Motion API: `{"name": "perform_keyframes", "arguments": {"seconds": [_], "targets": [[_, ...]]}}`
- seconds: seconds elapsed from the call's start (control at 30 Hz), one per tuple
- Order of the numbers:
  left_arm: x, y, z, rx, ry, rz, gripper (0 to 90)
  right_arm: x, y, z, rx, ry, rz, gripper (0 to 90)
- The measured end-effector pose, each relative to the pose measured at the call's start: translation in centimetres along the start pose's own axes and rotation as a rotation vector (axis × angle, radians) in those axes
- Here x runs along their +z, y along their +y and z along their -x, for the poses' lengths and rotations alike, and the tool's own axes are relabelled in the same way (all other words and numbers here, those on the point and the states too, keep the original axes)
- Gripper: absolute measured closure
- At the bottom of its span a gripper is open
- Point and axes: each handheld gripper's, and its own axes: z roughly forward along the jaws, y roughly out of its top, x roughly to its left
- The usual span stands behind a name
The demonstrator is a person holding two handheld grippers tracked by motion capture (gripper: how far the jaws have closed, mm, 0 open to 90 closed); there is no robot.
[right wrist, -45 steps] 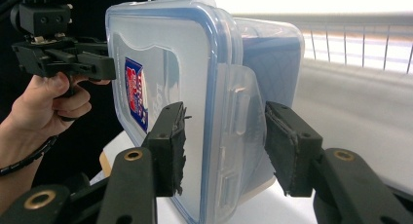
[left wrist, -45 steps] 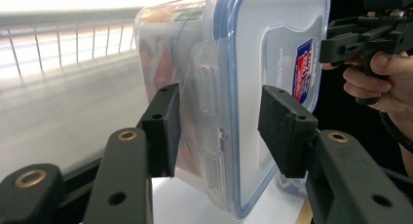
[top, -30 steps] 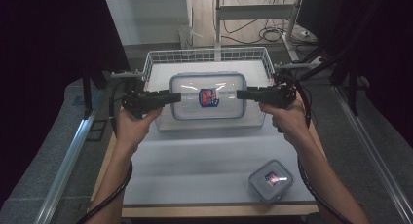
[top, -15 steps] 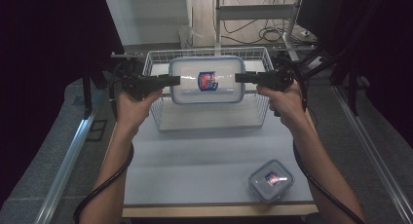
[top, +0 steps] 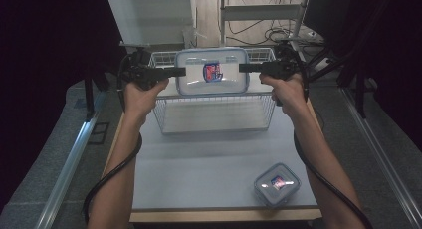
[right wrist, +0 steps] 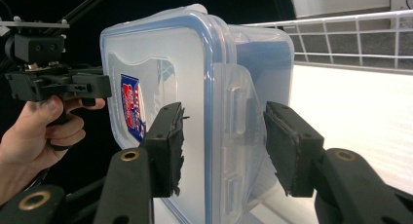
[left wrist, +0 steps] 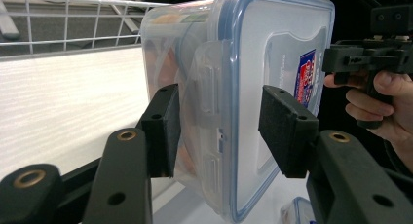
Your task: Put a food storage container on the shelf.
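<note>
A large clear container (top: 211, 72) with a blue-rimmed lid and a red-and-blue label hangs in the air over the far part of a wire basket (top: 214, 114). My left gripper (top: 180, 71) clamps its left end and my right gripper (top: 244, 67) clamps its right end. In the left gripper view the pads (left wrist: 165, 129) press on either side of the container's (left wrist: 263, 53) latch edge. The right gripper view shows my right gripper (right wrist: 224, 146) gripping the opposite edge of the container (right wrist: 160, 53), with the left gripper (right wrist: 104, 85) beyond it.
A small clear container (top: 277, 183) with a blue-rimmed lid sits near the table's (top: 199, 164) front right corner. The white wire basket stands at the back of the table. Metal frame rails run along both sides.
Both hands have carried the large container upward and farther from the person, from low in the basket to above its far rim. The small container has stayed put.
</note>
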Motion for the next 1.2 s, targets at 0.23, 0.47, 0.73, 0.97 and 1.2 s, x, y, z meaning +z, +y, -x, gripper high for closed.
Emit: {"name": "perform_keyframes", "arguments": {"seconds": [0.23,0.47,0.73,0.97,1.2], "targets": [[0.8,0.6,-0.7,-0.027,0.004,-0.011,51.2,0.7,0.5,1.0,0.036,-0.009,-0.006,49.5],[1.2,1.2,-0.9,-0.04,0.016,-0.02,50.6,1.1,0.9,1.5,0.062,-0.015,-0.001,48.6],[1.8,1.8,-0.1,0.047,0.159,-0.057,53.4,2.0,1.0,1.8,0.085,-0.069,-0.018,42.7],[2.6,1.3,-0.9,0.015,0.139,-0.032,53.0,2.3,0.7,3.0,0.107,-0.102,0.015,46.0],[2.0,1.0,-0.6,0.047,0.126,-0.005,47.2,2.1,0.8,2.3,0.024,-0.158,0.015,43.3]]}}
